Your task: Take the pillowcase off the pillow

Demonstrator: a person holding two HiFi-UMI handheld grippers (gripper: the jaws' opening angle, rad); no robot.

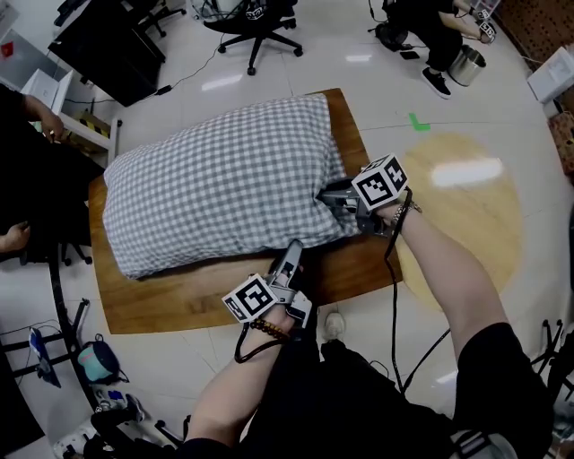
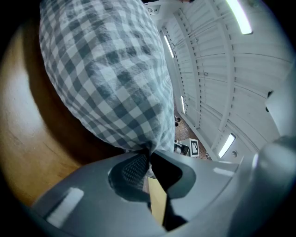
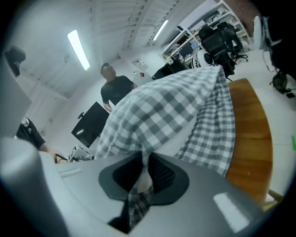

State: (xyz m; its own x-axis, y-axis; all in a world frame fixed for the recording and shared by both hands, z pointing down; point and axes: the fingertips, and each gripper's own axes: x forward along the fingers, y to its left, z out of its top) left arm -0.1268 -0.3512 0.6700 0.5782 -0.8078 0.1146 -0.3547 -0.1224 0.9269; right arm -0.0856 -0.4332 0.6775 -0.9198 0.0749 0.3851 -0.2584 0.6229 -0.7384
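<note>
Plump gingham pillowcase (image 1: 224, 179) fills the wooden table (image 1: 179, 300); left gripper (image 1: 292, 255) clamps its soft cloth at the near edge. Right gripper (image 1: 332, 193) pinches the crumpled opening (white inside).

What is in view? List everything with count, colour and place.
pillowcase: one, grey-white check, on the pillow
pillow: one, white, showing at the pillowcase's open end
table: one, brown wood, centre
chair: one, black, far floor
pot: one, steel, far right floor
mark: one, green, floor beyond table
left claw: one, grey, shut on pillowcase's near edge
right claw: one, grey, shut on pillowcase's open end
</note>
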